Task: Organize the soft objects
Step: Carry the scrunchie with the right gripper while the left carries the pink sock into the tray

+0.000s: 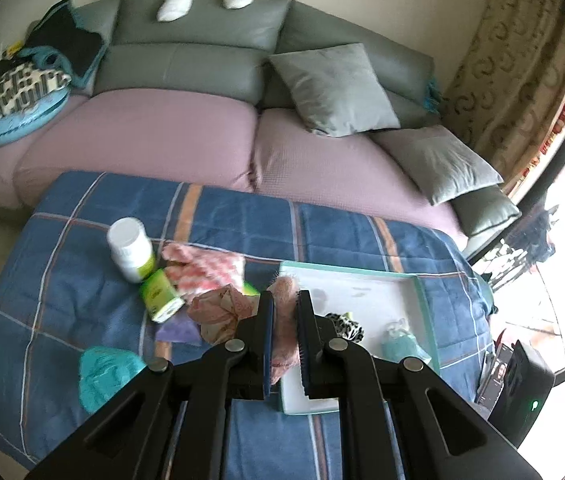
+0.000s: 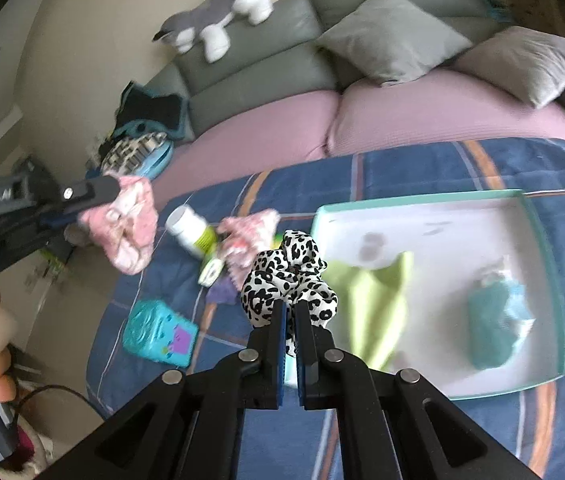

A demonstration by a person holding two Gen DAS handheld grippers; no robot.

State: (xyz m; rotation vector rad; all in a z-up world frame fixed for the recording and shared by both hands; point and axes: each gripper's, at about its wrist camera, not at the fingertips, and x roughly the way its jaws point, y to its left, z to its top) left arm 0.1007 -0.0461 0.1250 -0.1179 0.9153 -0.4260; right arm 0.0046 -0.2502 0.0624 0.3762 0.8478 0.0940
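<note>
So the blue plaid blanket (image 1: 82,264) covers the surface in front of the sofa (image 1: 186,60), and everything sits relative to the white tray (image 1: 366,292) on it. Left gripper (image 1: 284,300) is clamped on a fuzzy pink cloth (image 1: 284,320) just off the tray's left edge. Right gripper (image 2: 289,308) is pinched shut on the leopard scrunchie (image 2: 286,276), over that same edge. A lime cloth (image 2: 370,300) and a teal pouch (image 2: 490,320) lie inside the tray.
</note>
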